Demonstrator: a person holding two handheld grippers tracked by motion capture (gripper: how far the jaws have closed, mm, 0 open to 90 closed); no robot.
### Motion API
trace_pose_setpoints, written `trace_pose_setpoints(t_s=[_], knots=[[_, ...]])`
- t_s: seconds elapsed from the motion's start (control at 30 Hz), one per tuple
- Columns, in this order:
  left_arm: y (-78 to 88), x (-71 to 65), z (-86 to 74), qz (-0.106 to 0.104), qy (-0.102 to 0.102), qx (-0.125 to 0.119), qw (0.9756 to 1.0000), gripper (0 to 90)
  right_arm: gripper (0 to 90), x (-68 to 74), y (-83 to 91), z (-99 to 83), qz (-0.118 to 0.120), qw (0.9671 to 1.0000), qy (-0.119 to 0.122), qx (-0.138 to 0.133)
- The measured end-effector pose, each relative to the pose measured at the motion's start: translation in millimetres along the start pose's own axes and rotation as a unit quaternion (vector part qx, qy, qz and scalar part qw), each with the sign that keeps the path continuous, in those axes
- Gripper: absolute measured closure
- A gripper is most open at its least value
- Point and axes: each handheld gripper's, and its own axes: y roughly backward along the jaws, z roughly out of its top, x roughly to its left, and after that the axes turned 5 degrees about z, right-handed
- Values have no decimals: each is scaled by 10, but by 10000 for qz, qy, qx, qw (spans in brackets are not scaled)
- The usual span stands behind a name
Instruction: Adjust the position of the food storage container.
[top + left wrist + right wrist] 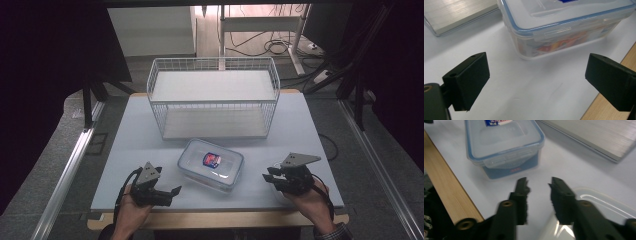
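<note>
A clear lidded food container (211,164) with a blue seal and a red-and-blue label sits at the table's front middle. It has coloured contents in the left gripper view (564,20) and stands ahead in the right gripper view (504,142). My left gripper (169,182) rests at its left, jaws wide apart (536,72), with bare table between them. My right gripper (270,176) is at its right, jaws (537,182) a narrow gap apart, touching nothing I can see. A second clear plastic piece (604,205) lies under its right jaw.
A white wire basket rack (214,97) with a flat lower board (456,15) (594,135) stands behind the container. The white tabletop (125,150) has a wooden front edge (446,190) close to both hands. Metal rails run along each side.
</note>
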Motion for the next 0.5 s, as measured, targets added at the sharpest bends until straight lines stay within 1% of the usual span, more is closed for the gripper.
trace_pose_setpoints(t_s=[0.03,0.07,0.1,0.17,0.2,0.23,0.27,0.37,0.4,0.47,0.5], knots=[[0,0,0,0,0,0,10000,55,781,0,0,0,0,10000,0,0],[-2,1,0,3,-2,2,10000,55,870,12,35,-26,44,10000,28,-5],[-7,1,-1,0,4,32,10000,55,893,23,43,-42,74,10000,43,22],[-10,2,-2,-2,7,38,10000,55,894,40,40,-57,94,9999,53,70],[-12,1,-3,-6,13,45,10000,56,895,79,21,-90,93,9996,67,247],[-17,-3,-3,-5,4,62,10000,56,895,96,9,-108,89,9994,87,313],[-17,-3,-3,-5,4,62,10000,56,895,96,9,-108,89,9994,87,313],[-34,-13,-7,15,-28,135,9999,56,895,109,-18,-168,85,9988,48,470],[-40,-17,-8,22,-46,156,9999,56,896,97,-16,-181,54,9988,44,490],[-47,-22,-9,16,-65,181,9998,56,896,62,-4,-194,116,9990,-64,420],[-50,-27,-11,5,-108,182,9998,59,895,32,8,-198,88,9992,-90,373]])
